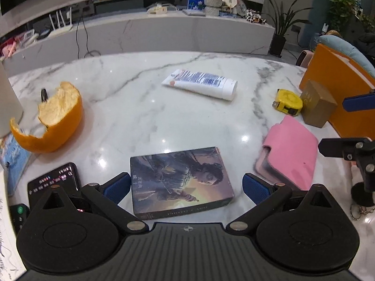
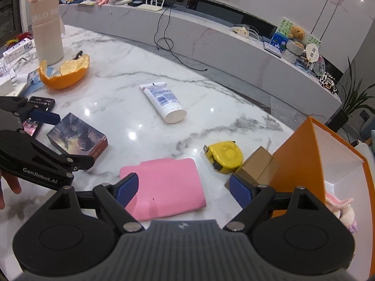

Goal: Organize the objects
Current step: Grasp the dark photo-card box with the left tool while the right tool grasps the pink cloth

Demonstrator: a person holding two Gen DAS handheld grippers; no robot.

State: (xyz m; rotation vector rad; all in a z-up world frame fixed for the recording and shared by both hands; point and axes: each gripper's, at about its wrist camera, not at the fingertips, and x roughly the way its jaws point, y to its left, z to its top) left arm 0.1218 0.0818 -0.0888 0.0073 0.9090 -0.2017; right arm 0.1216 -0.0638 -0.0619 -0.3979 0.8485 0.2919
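Tools spread above marble table.

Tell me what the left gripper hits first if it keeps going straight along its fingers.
Most likely the illustrated box: it lies directly ahead of the open left gripper, roughly centred between the blue pads. Beyond it is bare marble, then the white tube. Height above the box is unclear.

Right gripper spread wide above pink wallet beside yellow tape measure
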